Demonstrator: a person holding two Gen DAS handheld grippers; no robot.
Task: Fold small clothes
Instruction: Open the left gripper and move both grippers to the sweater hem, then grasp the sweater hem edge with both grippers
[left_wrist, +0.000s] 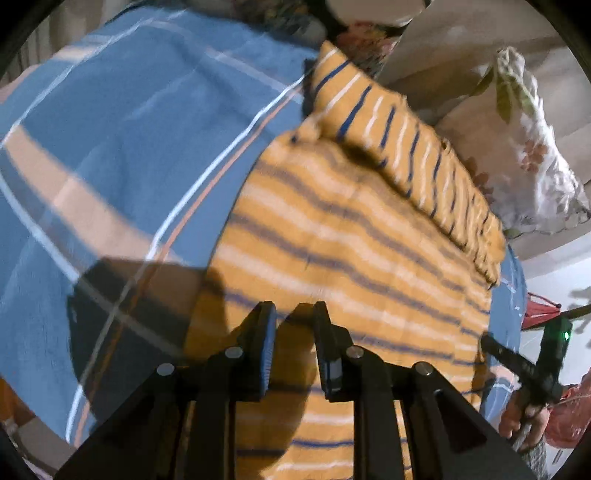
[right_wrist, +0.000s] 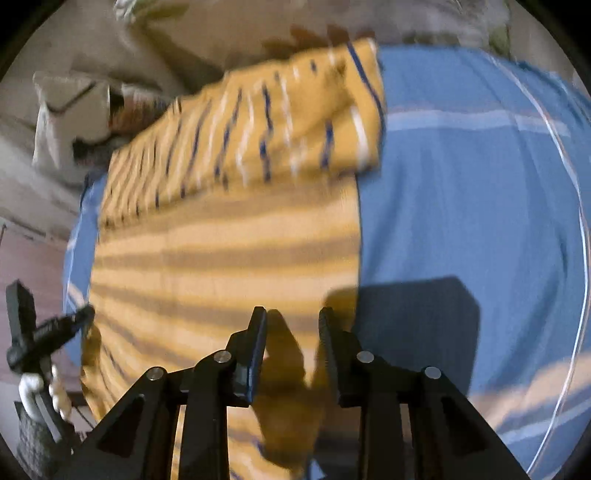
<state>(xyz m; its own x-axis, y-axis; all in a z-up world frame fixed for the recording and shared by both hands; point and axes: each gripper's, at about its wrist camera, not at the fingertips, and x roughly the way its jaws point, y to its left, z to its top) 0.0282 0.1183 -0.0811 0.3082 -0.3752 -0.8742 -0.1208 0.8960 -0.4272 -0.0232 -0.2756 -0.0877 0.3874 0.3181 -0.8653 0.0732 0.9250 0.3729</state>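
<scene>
though blurred, striped garment (right_wrist: 229, 236) edges

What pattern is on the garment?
Mustard-yellow garment with blue and white stripes; clearest in left wrist view.

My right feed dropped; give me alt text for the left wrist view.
The left hand-held gripper, open and empty, hovers over a yellow striped garment with its far edge folded over, lying on a blue checked sheet.
</scene>
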